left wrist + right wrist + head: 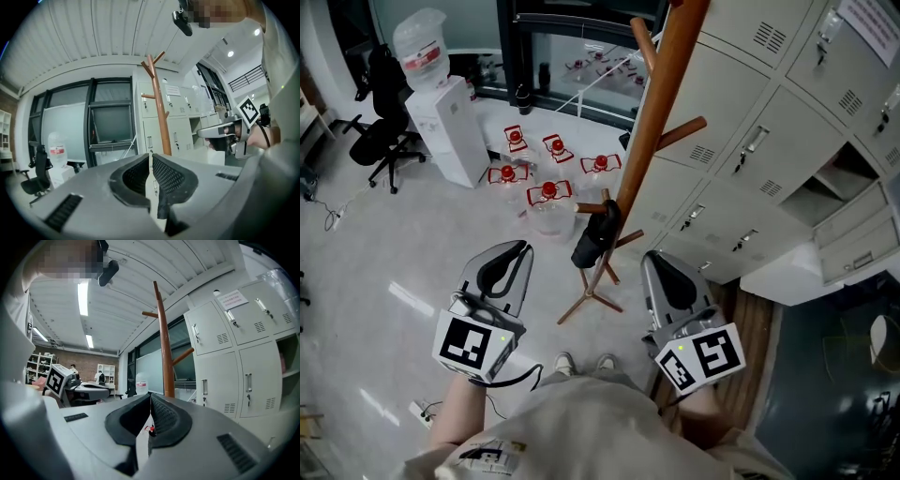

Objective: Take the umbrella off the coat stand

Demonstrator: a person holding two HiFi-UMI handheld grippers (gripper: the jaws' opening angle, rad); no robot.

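Both claws are pressed together and empty, with the left claw (521, 247) and the right claw (652, 255) level on either side of the coat stand (661, 103). Only the head view shows the black umbrella (598, 234) — folded, hanging from a low peg, between the two claws and just beyond them, touched by neither. Each gripper view catches only the stand's trunk and upper pegs.

Ahead of me the short, folded black umbrella (598, 234) hangs from a low peg on the tall brown wooden coat stand (661, 103).
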